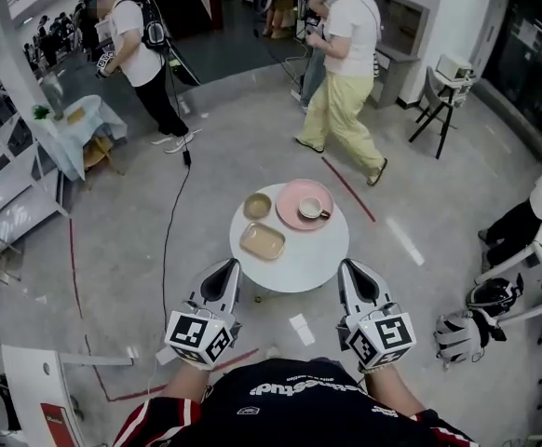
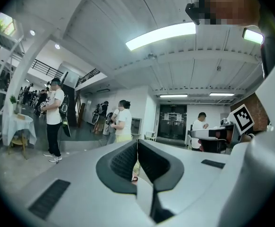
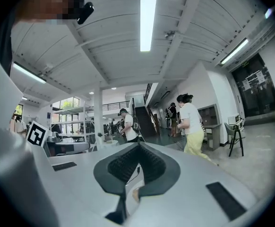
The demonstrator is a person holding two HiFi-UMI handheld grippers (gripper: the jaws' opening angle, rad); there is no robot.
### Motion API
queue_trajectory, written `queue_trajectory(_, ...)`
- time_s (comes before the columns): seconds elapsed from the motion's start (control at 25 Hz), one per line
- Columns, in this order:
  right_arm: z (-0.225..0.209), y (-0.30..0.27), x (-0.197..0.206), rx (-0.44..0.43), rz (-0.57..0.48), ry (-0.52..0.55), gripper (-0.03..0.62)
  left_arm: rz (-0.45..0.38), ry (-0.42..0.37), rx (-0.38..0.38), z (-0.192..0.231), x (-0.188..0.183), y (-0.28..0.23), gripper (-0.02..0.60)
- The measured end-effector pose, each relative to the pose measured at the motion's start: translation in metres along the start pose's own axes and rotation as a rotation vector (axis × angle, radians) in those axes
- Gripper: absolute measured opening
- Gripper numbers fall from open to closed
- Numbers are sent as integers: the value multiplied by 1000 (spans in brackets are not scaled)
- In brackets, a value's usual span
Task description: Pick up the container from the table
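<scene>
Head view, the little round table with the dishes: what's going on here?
A person stands before a small round white table, a gripper in each hand. The left gripper and right gripper point level, jaws together and empty. On the table lie a tan rectangular container, a small tan bowl and a pink plate bearing a cup. Nothing is touched yet.

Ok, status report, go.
Left gripper shut, empty; right gripper shut, empty. Tan container on white table, untouched, ahead of both. Path clear; bowl and cup on pink plate beyond it.
</scene>
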State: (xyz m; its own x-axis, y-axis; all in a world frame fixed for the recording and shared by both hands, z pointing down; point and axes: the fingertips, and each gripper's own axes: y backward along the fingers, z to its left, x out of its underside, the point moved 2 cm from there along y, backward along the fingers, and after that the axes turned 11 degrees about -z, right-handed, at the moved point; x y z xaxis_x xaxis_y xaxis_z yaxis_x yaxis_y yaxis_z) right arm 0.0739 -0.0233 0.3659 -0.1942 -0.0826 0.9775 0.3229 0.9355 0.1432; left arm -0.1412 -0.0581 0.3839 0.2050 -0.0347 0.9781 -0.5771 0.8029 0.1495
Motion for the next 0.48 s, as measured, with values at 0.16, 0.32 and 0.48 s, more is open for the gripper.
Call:
queue_trajectory(0.16, 6, -6, 3, 19, 7, 24, 14, 1, 21, 1, 16, 4, -1, 25)
queue_trajectory(0.32, 7, -9, 5, 18, 17, 49, 14, 5, 52, 2, 20, 11, -3, 25)
queue_trajectory(0.48, 2, -16, 5, 21, 15, 45, 14, 16, 55, 2, 24, 17, -11, 25)
